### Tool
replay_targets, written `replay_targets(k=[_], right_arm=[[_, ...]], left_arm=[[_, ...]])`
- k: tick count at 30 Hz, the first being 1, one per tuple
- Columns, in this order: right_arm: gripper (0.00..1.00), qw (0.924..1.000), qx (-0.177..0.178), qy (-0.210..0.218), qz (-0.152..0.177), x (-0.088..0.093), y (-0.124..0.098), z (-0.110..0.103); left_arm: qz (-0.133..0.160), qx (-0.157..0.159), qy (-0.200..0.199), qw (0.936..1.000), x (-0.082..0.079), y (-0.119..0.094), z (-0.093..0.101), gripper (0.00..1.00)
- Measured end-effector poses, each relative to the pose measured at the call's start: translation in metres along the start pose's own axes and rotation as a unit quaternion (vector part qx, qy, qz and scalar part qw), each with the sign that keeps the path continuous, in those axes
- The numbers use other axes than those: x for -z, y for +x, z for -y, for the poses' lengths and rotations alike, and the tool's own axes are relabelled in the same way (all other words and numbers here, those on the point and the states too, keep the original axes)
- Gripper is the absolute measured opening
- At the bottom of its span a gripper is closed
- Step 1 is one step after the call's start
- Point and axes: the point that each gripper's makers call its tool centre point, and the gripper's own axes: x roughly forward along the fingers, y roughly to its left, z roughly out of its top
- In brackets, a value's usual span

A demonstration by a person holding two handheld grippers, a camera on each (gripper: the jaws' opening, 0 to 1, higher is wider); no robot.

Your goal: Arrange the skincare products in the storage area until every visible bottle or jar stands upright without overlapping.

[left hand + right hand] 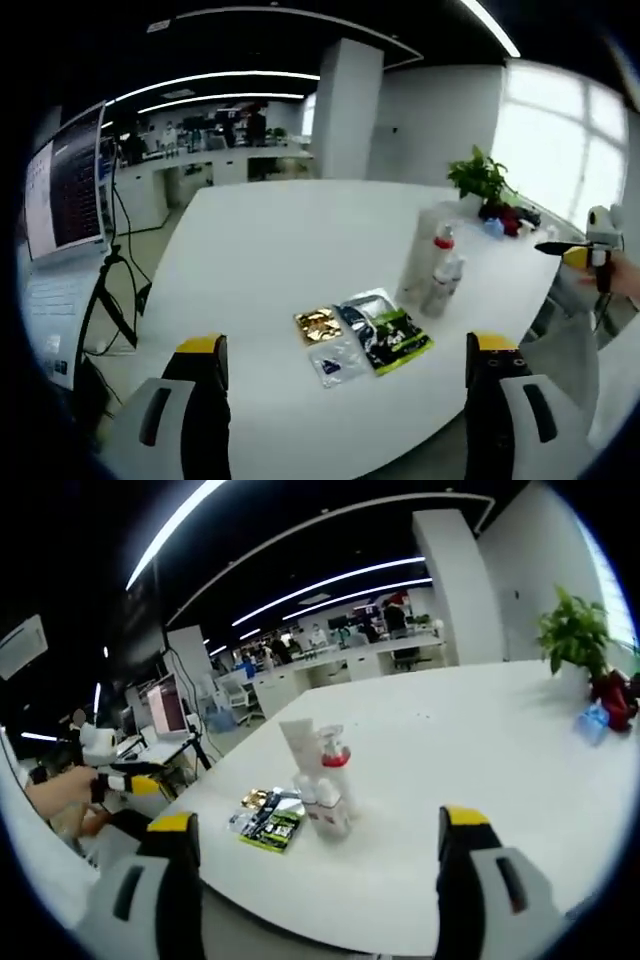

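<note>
Clear plastic bottles [441,280] are standing at two o'clock of the flat sachets [362,335]; light, slippery, likely best gripped mid-body. Both grippers [345,400] [315,880] are gaping wide, empty.

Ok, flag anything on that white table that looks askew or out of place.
The sachets lie flat in a loose fan, overlapping each other, the gold one at the end. The bottles stand upright but bunched against the white tube. Nothing looks spilled or damaged.
</note>
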Motion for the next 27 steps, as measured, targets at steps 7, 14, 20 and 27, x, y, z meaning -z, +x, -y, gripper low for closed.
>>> replay_targets(k=[7, 14, 20, 27], right_arm=[[1.00, 0.9999, 0.003, 0.011, -0.003, 0.009, -0.001, 0.000], [1.00, 0.9999, 0.002, 0.014, -0.001, 0.007, 0.001, 0.001], [1.00, 0.9999, 0.000, 0.013, -0.001, 0.007, 0.003, 0.002], [1.00, 0.9999, 0.000, 0.012, -0.006, 0.010, 0.004, 0.002]], left_arm=[[-0.003, -0.007, -0.011, 0.9999, 0.010, -0.008, 0.001, 0.97], [-0.005, -0.008, -0.011, 0.9999, 0.009, -0.008, 0.000, 0.97], [-0.010, -0.003, -0.013, 0.9999, 0.010, -0.007, 0.004, 0.97], [-0.013, -0.005, -0.016, 0.9998, 0.012, -0.006, 0.003, 0.97]])
